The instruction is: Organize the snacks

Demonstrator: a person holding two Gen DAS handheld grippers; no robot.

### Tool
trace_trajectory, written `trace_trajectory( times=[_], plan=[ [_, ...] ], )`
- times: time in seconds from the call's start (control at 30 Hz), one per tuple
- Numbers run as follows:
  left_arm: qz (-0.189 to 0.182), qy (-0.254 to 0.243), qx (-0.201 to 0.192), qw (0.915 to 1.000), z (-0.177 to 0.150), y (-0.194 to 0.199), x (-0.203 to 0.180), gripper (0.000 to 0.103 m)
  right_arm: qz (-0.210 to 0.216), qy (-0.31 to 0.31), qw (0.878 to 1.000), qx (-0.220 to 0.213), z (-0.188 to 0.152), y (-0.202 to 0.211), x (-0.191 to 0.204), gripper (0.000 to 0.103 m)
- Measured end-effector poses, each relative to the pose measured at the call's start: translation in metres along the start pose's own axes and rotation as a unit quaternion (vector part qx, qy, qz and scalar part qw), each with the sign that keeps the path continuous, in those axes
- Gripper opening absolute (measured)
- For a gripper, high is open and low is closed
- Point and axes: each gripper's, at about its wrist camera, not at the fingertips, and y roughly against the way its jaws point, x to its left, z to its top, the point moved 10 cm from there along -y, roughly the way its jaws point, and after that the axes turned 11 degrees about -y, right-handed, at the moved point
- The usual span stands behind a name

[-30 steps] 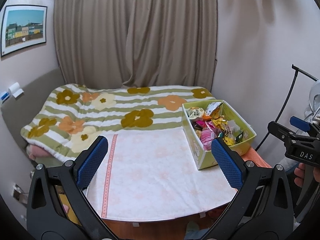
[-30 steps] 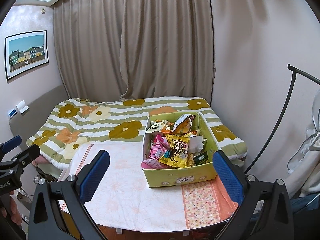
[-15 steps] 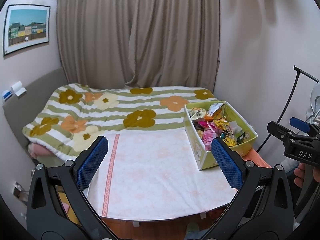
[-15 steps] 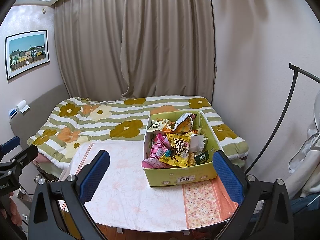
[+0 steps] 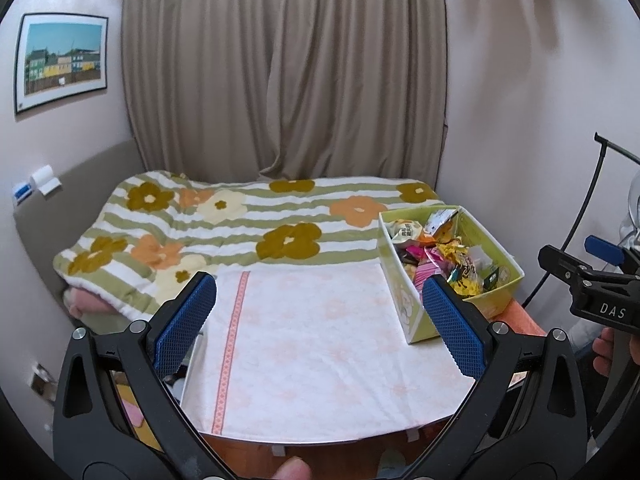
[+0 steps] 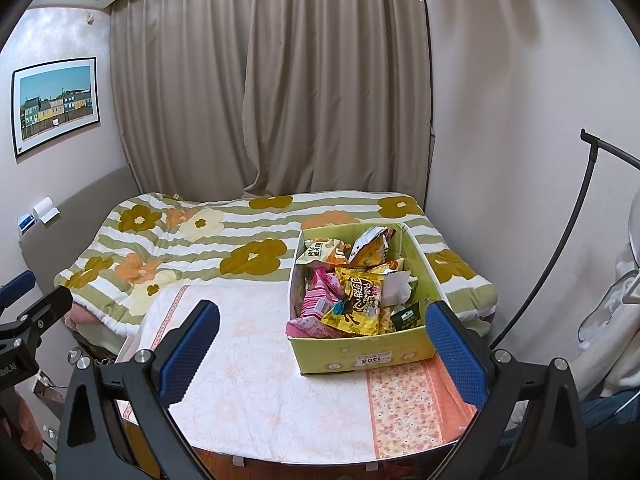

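- Both claws hang over the near edge of the table, and neither holds anything: the left gripper (image 5: 320,320) has its blue pads spread wide apart, and the right gripper (image 6: 324,344) is spread just as wide.
- Off to the right in the left wrist view, the other tool shows as a black arm with a blue tip, a person's hand (image 5: 612,352) curled under it.
- Now the snack box (image 6: 360,354): a lime-green cardboard carton, open on top, with a white price sticker on its near wall.
- It sits on the right part of the table, its far end by the bedspread.
- Inside, the snacks (image 6: 352,292) are heaped in a jumble: a yellow packet with dark lettering on top, pink wrappers to its left, an orange bag propped up at the back, a small dark green packet in the near right corner.
- The table (image 6: 256,392) wears a white cloth with a faint flower print; an orange flowered strip runs along its right side and a thin orange band down the left.
- Beyond the table lies a bed under a green-striped bedspread (image 6: 192,240) with big brown, orange and cream flowers.
- Beige curtains (image 6: 280,80) close off the back wall.
- A framed picture (image 6: 56,104) of coloured houses hangs on the left wall.
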Motion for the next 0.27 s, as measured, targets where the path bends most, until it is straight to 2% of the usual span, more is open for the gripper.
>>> trace_trajectory(
  times=[0.27],
  plan=[
    [0.000,-0.003,-0.012,0.9999,0.0015,0.0014,0.0010,0.102,0.001,0.003,1.000,0.004,-0.0018,-0.0040,0.0026,0.102]
  ],
)
